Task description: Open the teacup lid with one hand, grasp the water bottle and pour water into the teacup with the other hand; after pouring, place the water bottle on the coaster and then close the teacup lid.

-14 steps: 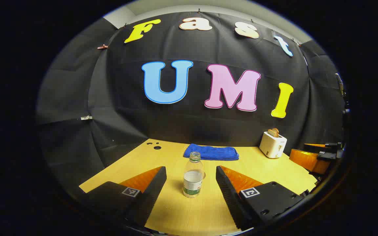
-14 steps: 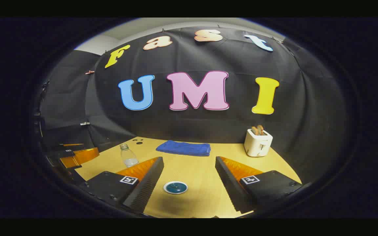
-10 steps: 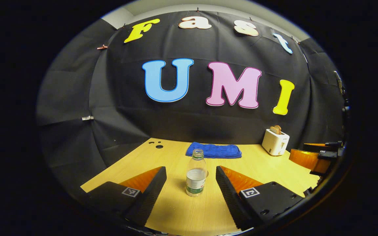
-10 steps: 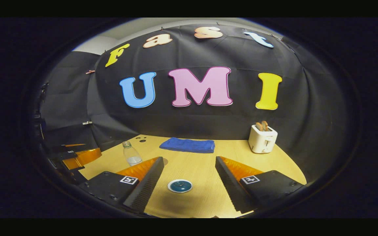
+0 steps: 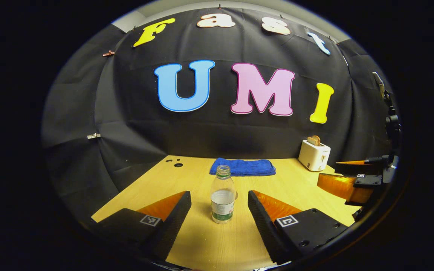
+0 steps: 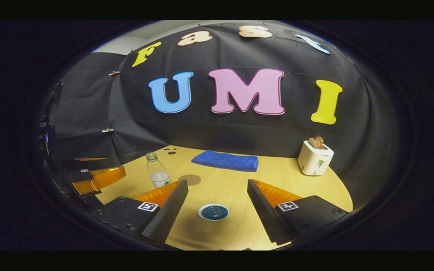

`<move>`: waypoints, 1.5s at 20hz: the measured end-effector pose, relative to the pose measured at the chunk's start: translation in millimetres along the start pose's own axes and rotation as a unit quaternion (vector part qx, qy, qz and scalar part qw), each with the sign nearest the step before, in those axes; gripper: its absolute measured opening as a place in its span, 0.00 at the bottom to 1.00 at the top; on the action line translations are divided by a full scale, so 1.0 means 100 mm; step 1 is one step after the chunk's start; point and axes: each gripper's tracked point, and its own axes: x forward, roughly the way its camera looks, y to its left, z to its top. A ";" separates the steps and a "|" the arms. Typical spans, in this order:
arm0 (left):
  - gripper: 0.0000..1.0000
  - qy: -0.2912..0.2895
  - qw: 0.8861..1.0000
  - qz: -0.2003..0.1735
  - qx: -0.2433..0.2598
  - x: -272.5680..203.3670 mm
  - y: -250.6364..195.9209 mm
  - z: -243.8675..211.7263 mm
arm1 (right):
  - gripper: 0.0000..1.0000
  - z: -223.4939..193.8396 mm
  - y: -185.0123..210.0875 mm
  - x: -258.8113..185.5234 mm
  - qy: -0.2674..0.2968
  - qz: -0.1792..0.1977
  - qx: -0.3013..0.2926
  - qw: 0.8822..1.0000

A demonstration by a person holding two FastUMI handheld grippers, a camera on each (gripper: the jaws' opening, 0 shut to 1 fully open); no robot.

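A clear water bottle (image 5: 222,199) with a green label, uncapped and part full, stands upright on the wooden table (image 5: 209,244). My left gripper (image 5: 219,192) is open, one finger on each side of the bottle, not touching it. The teacup, seen from above as a white rim with a dark blue lid (image 6: 213,212), sits on the table between and just ahead of the fingers of my open right gripper (image 6: 217,182). The bottle (image 6: 157,175) stands to the left in the right gripper view, with a round brown coaster (image 6: 190,179) beside it.
A folded blue towel (image 5: 242,166) lies at the back of the table near the black wall. A white toaster (image 5: 314,155) with toast stands at the back right. The right gripper (image 5: 352,180) shows at the right, the left gripper (image 6: 89,177) at the left.
The right gripper view has swung a little left, bringing the coaster out from behind its finger. The right gripper shows further into the left gripper view. Bottle and teacup have not moved.
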 end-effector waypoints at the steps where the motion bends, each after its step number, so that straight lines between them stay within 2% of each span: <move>1: 0.96 0.000 1.000 0.000 0.001 0.01 0.00 -0.01 | 0.98 -0.01 0.01 0.02 0.002 0.003 -0.001 1.000; 8: 0.96 0.016 1.000 0.005 0.008 0.04 0.08 -0.07 | 0.98 -0.22 0.07 0.18 0.022 0.019 -0.012 1.000; 11: 0.95 0.020 0.999 0.017 0.018 0.06 0.18 -0.09 | 0.98 -0.39 0.10 0.28 0.036 0.024 -0.012 0.999; 15: 0.96 0.041 0.999 0.018 0.006 0.12 0.23 -0.27 | 0.98 -0.66 0.14 0.42 0.060 0.030 -0.025 0.997; 24: 0.96 0.078 0.997 0.026 0.008 0.44 0.38 -0.90 | 0.98 -1.21 -0.02 0.90 0.080 -0.004 -0.053 0.995; 27: 0.95 0.085 0.996 0.026 0.004 0.46 0.42 -1.02 | 0.89 -1.32 -0.06 0.95 0.085 -0.010 -0.056 0.995; 28: 0.96 0.088 0.996 0.026 0.002 0.46 0.42 -1.05 | 0.81 -1.35 -0.06 0.94 0.087 -0.012 -0.055 0.995; 29: 0.96 0.089 0.996 0.026 0.000 0.46 0.42 -1.07 | 0.77 -1.39 -0.06 0.95 0.090 -0.012 -0.054 0.994; 30: 0.95 0.091 0.996 0.025 -0.001 0.46 0.42 -1.10 | 0.77 -1.43 -0.05 0.94 0.095 -0.011 -0.053 0.994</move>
